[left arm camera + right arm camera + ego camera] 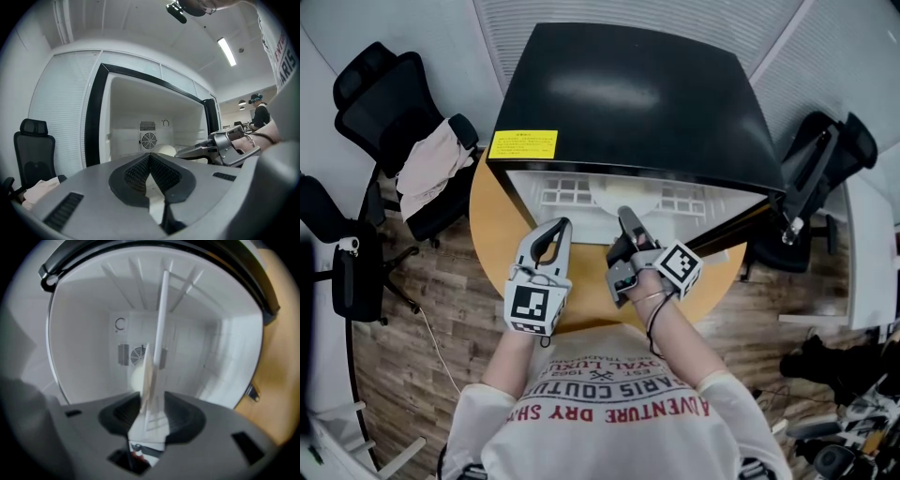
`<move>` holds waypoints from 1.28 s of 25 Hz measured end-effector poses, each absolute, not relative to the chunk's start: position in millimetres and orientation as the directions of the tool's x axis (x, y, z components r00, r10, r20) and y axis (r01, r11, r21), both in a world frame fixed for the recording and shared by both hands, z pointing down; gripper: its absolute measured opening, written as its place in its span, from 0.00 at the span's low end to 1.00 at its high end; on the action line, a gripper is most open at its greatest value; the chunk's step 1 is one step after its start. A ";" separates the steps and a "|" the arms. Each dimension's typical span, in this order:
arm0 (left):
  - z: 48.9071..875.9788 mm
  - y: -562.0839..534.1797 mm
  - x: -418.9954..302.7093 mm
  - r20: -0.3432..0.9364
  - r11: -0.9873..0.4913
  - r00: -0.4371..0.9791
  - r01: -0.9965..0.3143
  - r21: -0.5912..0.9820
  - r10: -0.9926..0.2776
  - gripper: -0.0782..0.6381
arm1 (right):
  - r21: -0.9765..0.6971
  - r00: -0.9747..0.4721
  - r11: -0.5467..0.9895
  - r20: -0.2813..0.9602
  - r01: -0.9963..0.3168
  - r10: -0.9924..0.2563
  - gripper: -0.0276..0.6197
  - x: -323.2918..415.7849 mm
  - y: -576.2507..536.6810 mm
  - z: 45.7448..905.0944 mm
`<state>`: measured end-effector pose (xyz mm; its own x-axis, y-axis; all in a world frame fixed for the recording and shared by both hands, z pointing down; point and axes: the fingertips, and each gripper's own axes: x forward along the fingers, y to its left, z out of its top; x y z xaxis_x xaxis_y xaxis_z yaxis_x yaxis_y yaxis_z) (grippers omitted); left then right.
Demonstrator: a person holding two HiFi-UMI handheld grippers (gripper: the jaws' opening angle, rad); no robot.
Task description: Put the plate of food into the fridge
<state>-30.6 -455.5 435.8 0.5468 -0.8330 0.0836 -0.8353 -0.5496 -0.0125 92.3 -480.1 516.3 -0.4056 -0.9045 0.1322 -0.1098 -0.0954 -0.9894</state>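
A black mini fridge (628,94) stands open on a round wooden table (492,234). On its white wire shelf (567,194) lies a pale plate of food (623,195), which in the left gripper view is a cream mound (166,150) below the fan. My right gripper (625,217) reaches into the fridge mouth, rolled on its side. Its jaws (152,401) stand open around a thin white edge (157,357); I cannot tell whether that is the plate or the shelf. My left gripper (562,226) hovers in front of the fridge with its fingertips (149,157) meeting, holding nothing.
The fridge door (741,225) hangs open at the right. Black office chairs stand at the left (370,84), one draped with cloth (431,169), and another at the right (825,159). A white desk (872,253) is at the far right. A person (259,112) stands far off.
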 end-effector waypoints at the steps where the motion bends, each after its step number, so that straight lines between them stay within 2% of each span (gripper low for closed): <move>1: 436.3 -456.2 -31.2 0.083 -0.551 0.548 -0.834 -0.018 -0.832 0.15 | -0.988 -0.406 -0.094 0.137 -0.125 -0.903 0.32 92.1 -481.8 516.7; 6: 438.7 -457.1 -32.4 0.086 -0.555 0.552 -0.831 -0.027 -0.830 0.15 | -0.979 -0.410 -0.074 0.148 -0.191 -0.900 0.34 91.5 -487.2 515.6; 19: 441.0 -444.5 -27.0 0.101 -0.566 0.561 -0.824 -0.023 -0.821 0.15 | -0.982 -0.496 0.018 0.078 -0.186 -0.865 0.34 80.1 -458.0 507.0; 20: 441.7 -441.8 -25.4 0.102 -0.568 0.563 -0.823 -0.021 -0.820 0.15 | -0.979 -0.501 0.025 0.080 -0.201 -0.862 0.30 81.7 -452.2 508.1; 22: 443.0 -436.0 -21.1 0.105 -0.572 0.567 -0.820 -0.020 -0.817 0.15 | -0.962 -0.507 0.062 0.085 -0.265 -0.858 0.10 87.1 -441.2 508.2; 25: 443.0 -428.6 -13.7 0.108 -0.578 0.572 -0.816 -0.024 -0.813 0.15 | -0.901 -0.536 0.204 0.036 -0.382 -0.844 0.09 89.5 -431.4 491.9; 27: 442.5 -422.5 -8.4 0.110 -0.582 0.576 -0.813 -0.023 -0.810 0.15 | -0.841 -0.535 0.251 0.053 -0.480 -0.843 0.09 94.3 -422.1 487.2; 32: 441.8 -408.2 2.7 0.114 -0.585 0.580 -0.811 -0.017 -0.807 0.15 | -0.553 -0.508 0.394 0.062 -0.734 -0.859 0.09 105.6 -399.4 462.2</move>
